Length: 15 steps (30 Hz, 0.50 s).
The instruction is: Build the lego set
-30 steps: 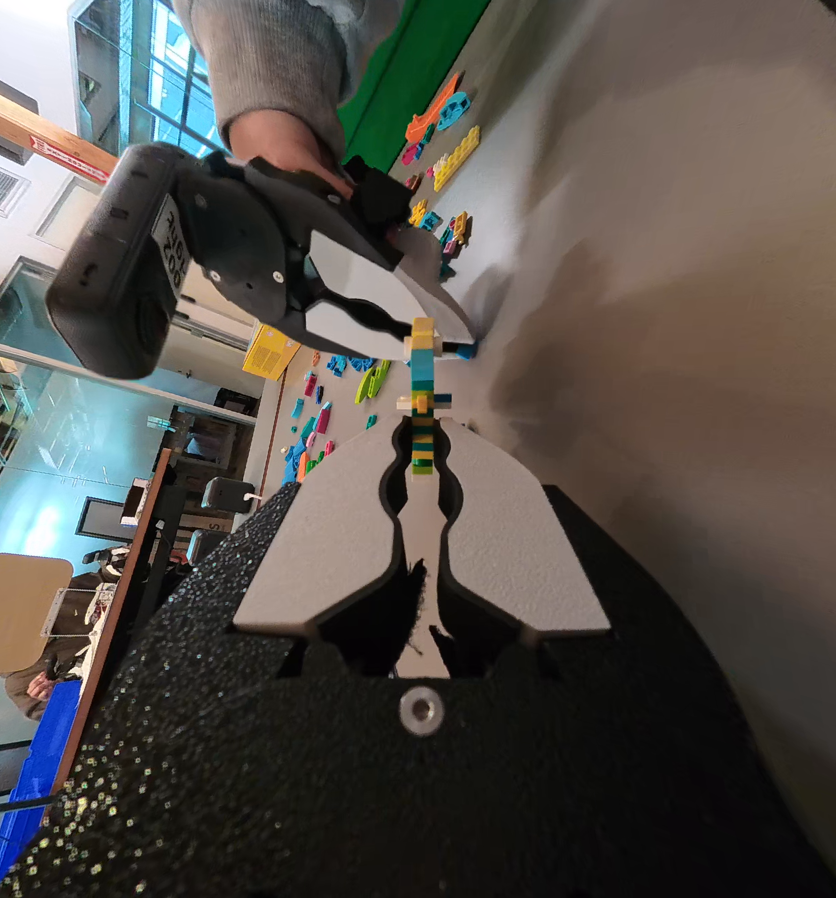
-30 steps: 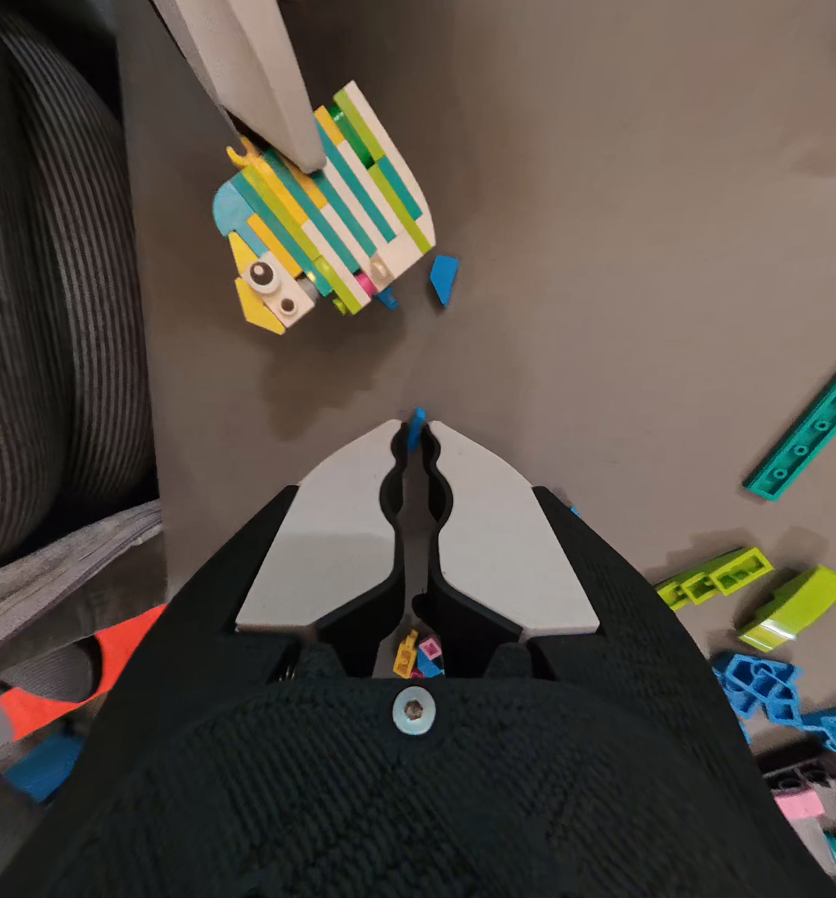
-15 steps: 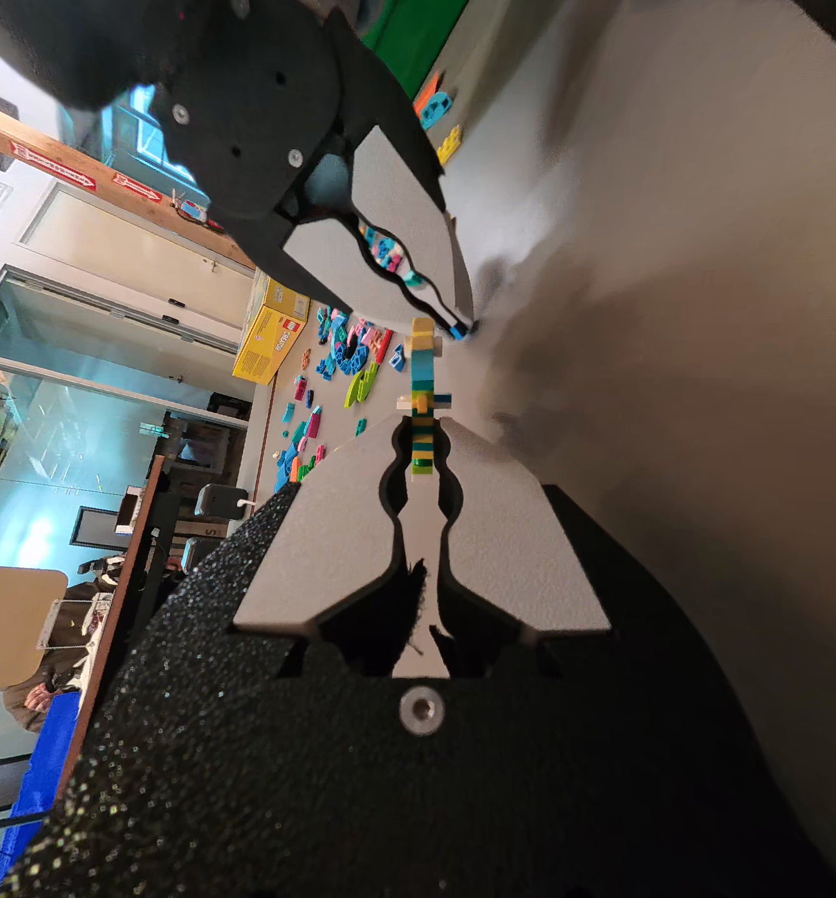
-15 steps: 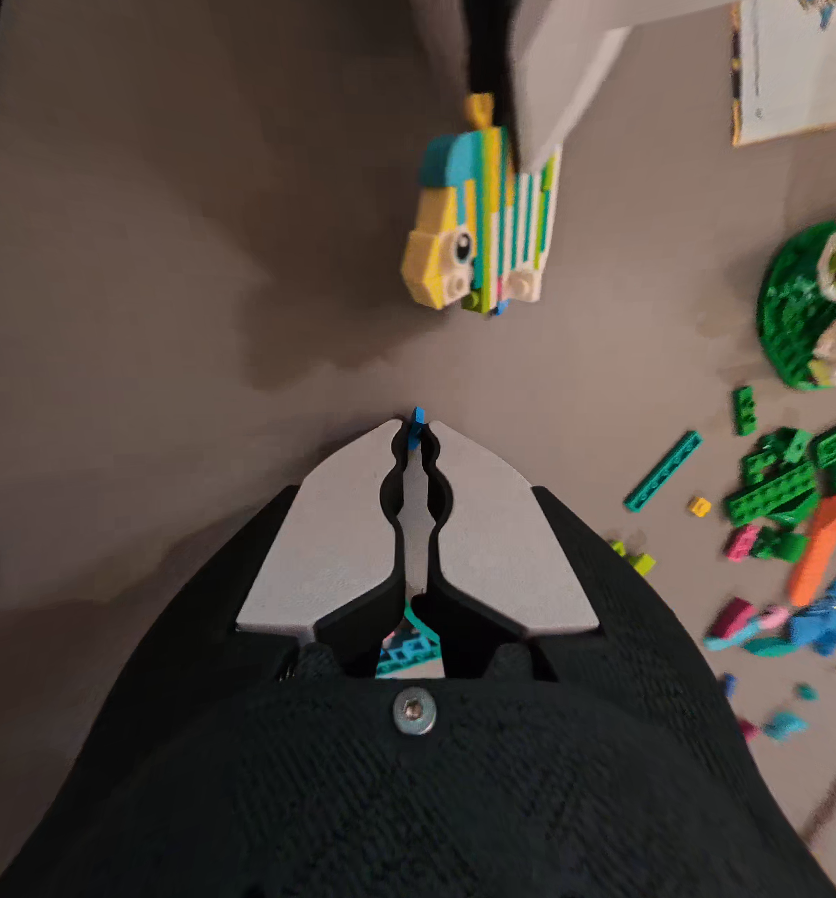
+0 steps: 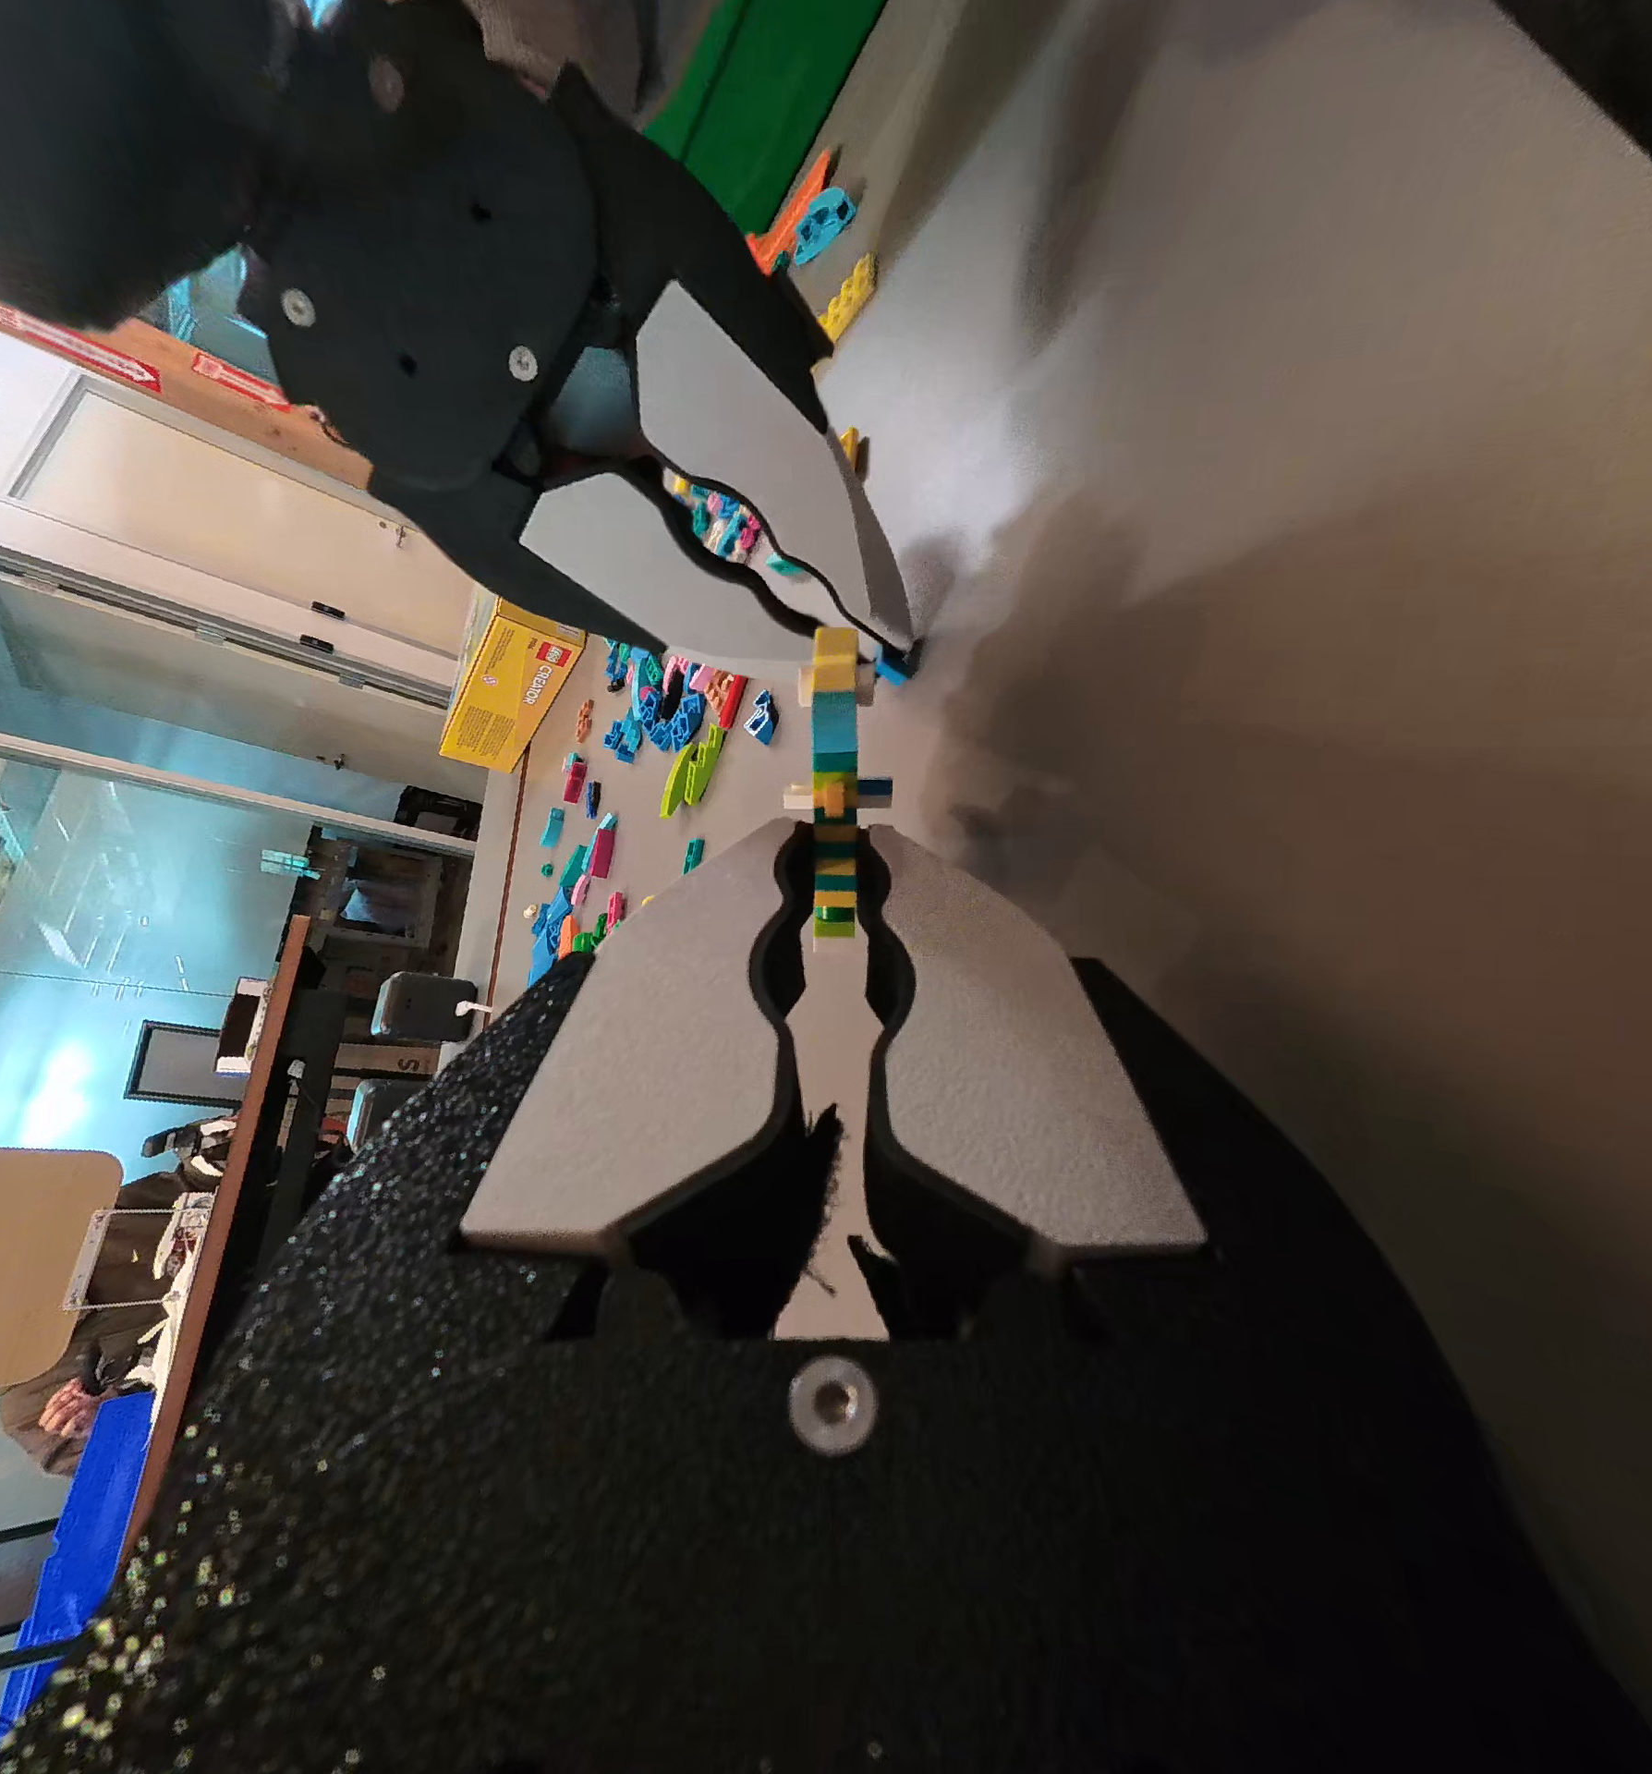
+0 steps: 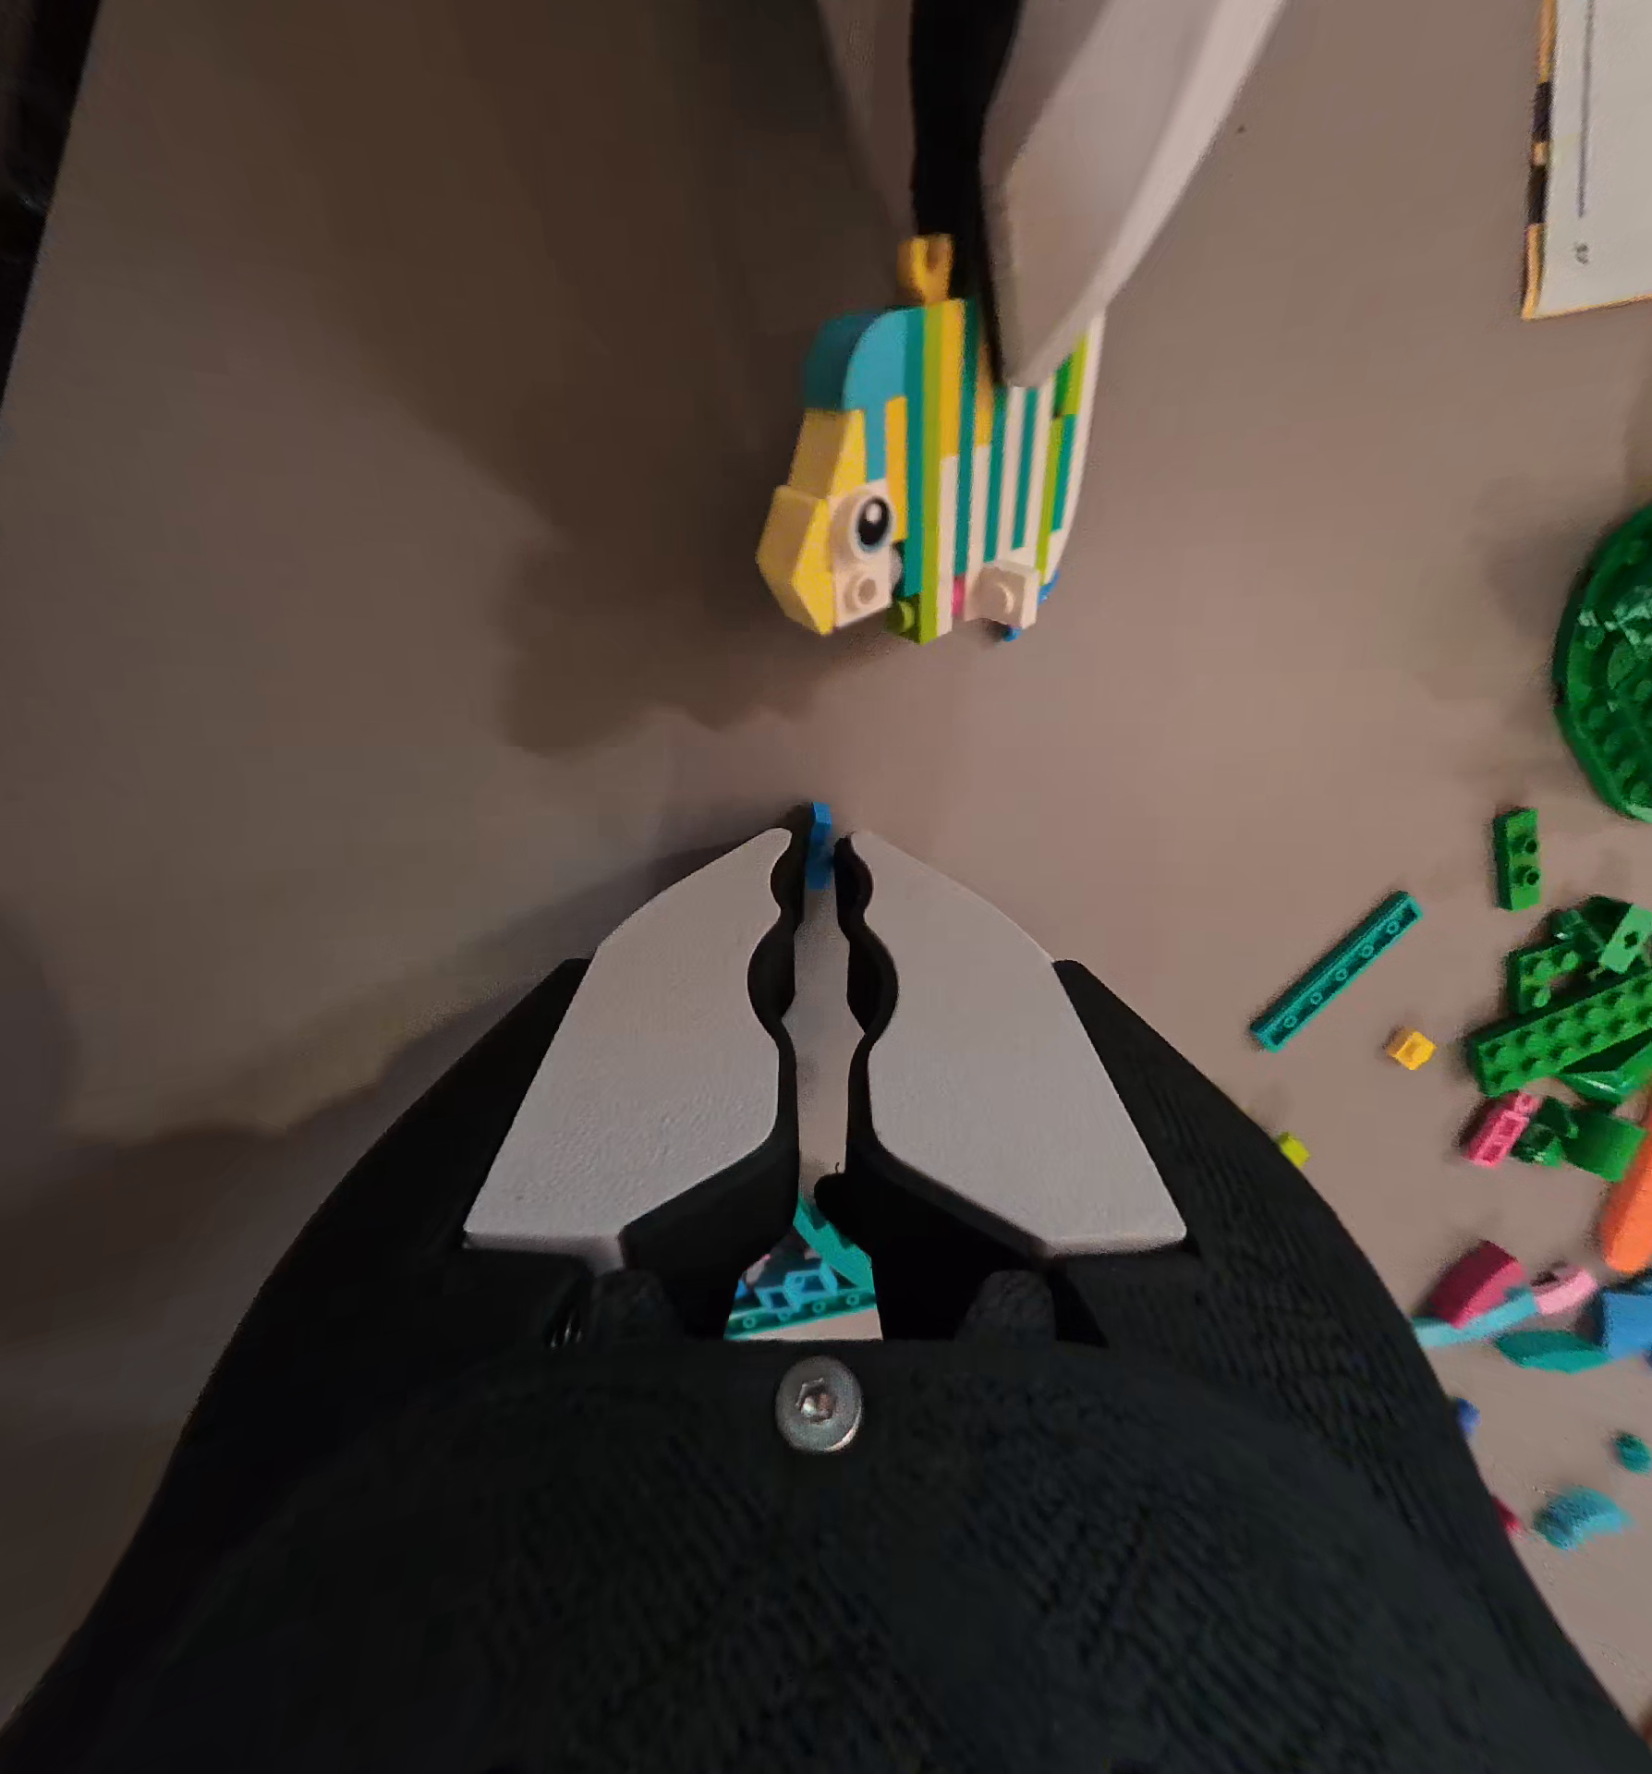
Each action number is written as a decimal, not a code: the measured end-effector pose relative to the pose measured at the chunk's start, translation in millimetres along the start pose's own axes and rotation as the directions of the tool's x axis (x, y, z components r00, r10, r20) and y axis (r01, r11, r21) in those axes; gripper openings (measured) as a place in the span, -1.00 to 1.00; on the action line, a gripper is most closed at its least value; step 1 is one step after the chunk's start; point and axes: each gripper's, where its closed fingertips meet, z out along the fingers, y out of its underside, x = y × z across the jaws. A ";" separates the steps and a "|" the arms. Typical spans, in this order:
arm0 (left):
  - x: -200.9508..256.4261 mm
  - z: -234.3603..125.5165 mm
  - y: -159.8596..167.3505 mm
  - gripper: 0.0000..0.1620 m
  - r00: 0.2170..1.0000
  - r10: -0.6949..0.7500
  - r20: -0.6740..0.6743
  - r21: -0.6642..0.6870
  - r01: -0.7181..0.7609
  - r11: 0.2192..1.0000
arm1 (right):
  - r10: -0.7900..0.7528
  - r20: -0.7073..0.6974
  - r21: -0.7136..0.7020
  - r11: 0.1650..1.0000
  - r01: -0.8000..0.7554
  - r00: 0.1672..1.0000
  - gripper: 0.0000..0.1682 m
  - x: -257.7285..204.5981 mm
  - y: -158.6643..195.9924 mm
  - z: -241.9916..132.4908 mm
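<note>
While clamped at its striped tail by the left gripper [image 5: 837, 845] above the grey table [image 6: 323, 576], the light, snap-apart toy fish [image 6: 937, 480] needs broadside holding; the right gripper [image 6: 817, 845] pinches a small blue piece [image 6: 819, 850].

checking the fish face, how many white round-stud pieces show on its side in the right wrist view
2: one white stud piece just under the eye, another white stud piece further back along the fish belly. The far side is hidden.
</note>
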 end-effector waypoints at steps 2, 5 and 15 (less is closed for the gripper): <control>-0.4 -0.3 0.0 -0.91 1.000 -0.001 0.000 0.001 0.001 1.000 | 0.043 0.006 0.042 0.998 -0.044 0.999 -0.92 1.2 0.1 -0.1; -0.7 -0.3 0.5 -0.91 1.000 -0.003 -0.001 0.001 0.003 1.000 | 0.074 0.005 0.078 0.994 -0.075 0.997 -0.92 2.7 0.7 -0.1; -1.3 -0.7 1.1 -0.91 1.000 -0.004 -0.005 0.002 0.004 1.000 | 0.118 0.028 0.135 0.984 -0.121 0.993 -0.93 1.7 3.8 -1.2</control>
